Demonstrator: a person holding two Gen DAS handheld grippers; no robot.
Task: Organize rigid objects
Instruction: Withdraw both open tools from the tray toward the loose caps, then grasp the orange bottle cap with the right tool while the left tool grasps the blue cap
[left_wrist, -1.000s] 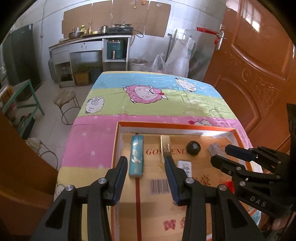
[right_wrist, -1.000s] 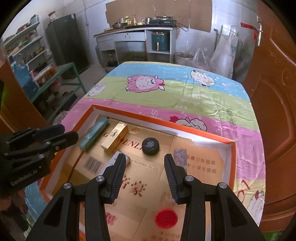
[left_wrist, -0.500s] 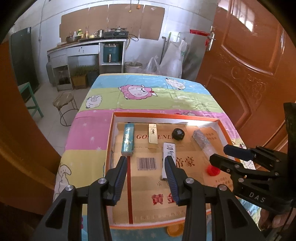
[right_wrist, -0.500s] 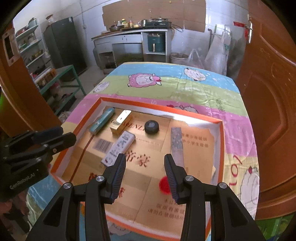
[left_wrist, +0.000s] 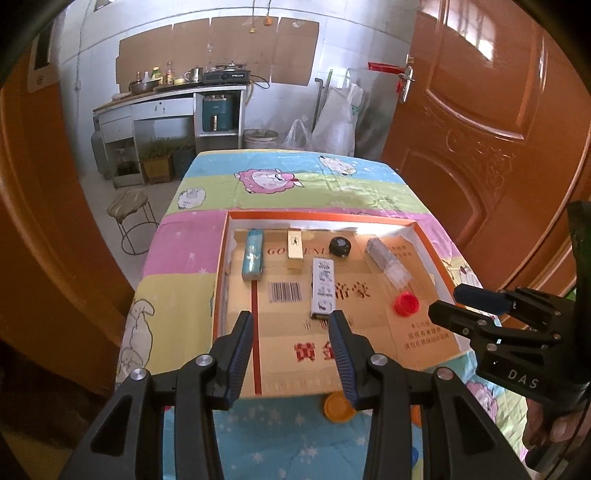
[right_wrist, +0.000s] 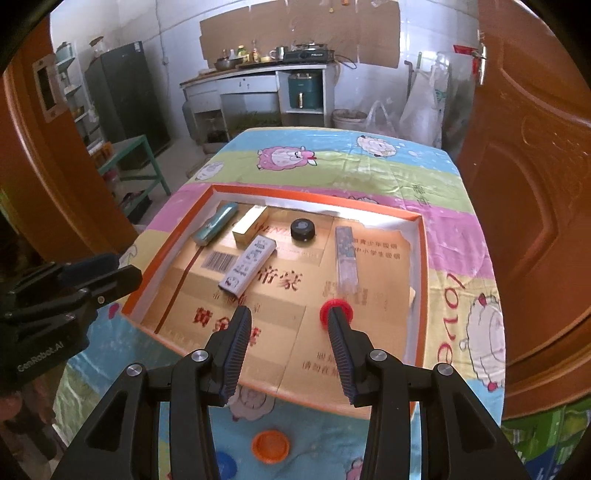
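Note:
A shallow orange-rimmed cardboard tray (left_wrist: 321, 215) lies on the cartoon-sheep tablecloth. Inside it lie a teal box (left_wrist: 253, 258), a gold box (left_wrist: 295, 248), a white-and-blue box (left_wrist: 323, 288), a black round puck (left_wrist: 340, 246) and a clear bottle (left_wrist: 388, 264) with a red cap (left_wrist: 405, 304). My left gripper (left_wrist: 291, 317) hovers open above the tray's near edge, holding nothing. My right gripper (right_wrist: 288, 312) is open and empty too, over the near right part of the tray (right_wrist: 314, 195), its right fingertip in line with the red cap (right_wrist: 334, 308).
An orange lid (right_wrist: 270, 446) lies on the cloth in front of the tray. Brown wooden doors stand at the far left and right (left_wrist: 480, 129). A stool (left_wrist: 129, 206) stands left of the table; a kitchen counter (left_wrist: 170, 99) lines the back wall.
Both grippers have drawn back and risen from the tray, so the whole tray and its near edge now show. Their jaws stay equally apart. The objects have not moved.

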